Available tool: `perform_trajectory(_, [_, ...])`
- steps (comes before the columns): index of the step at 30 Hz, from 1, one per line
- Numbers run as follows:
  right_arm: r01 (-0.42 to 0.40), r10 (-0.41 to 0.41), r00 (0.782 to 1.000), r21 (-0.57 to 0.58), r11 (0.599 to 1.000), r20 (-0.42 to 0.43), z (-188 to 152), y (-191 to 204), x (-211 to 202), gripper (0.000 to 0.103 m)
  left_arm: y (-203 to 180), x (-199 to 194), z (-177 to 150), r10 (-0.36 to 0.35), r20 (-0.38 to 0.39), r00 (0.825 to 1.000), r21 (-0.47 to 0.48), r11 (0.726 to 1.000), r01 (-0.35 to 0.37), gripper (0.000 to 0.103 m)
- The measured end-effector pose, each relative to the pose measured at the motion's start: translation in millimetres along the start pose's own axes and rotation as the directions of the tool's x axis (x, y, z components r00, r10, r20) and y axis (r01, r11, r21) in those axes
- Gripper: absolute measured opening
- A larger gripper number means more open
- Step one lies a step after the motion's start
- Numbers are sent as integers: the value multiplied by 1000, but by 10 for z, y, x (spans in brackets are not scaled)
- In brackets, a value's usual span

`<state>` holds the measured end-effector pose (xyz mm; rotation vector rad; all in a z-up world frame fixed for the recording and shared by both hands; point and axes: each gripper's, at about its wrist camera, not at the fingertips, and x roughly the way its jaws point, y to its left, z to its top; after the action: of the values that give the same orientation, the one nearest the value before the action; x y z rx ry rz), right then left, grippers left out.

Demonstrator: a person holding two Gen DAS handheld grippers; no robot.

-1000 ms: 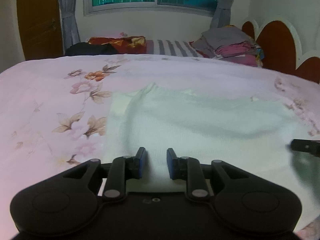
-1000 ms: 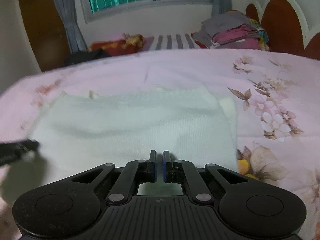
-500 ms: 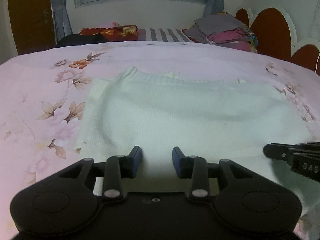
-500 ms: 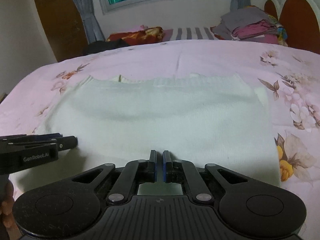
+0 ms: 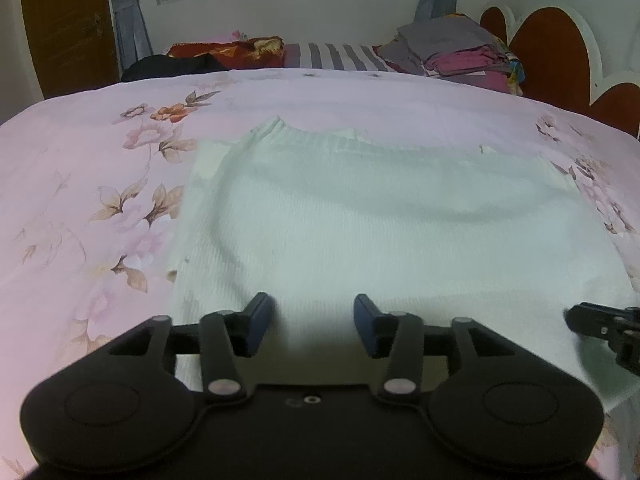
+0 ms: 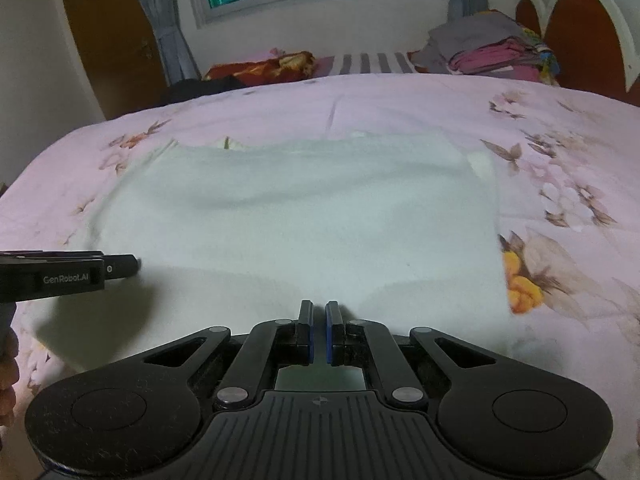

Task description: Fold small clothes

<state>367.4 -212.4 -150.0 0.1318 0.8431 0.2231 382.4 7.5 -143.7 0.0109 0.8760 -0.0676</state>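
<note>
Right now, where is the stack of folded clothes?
The stack of folded clothes sits at the far right end of the bed in both wrist views, against the red headboard and right of the striped pillow.

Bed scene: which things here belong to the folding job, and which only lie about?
For the job:
- white knitted garment
- left gripper, jaws opening, nothing clamped
- right gripper, shut

Lying about:
- stacked clothes
- striped pillow
- red cloth
</note>
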Motion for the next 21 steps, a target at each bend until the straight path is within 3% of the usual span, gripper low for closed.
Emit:
perform_trajectory(5, [33,-33,999,3,999,1,-150,-27,-116,4,0,-62,-41,-33,-16,999,7,999,33,66])
perform_trajectory(17, [140,-140,990,3,990,-15,-332,-27,-322,4,113,-229,-318,-36,-12,999,50,998,36,69])
perform_trajectory(21, [159,-159,987,15,987,-26,-332,-11,-394,5,177,-328,-296,-57,-47,997,0,998,57,69])
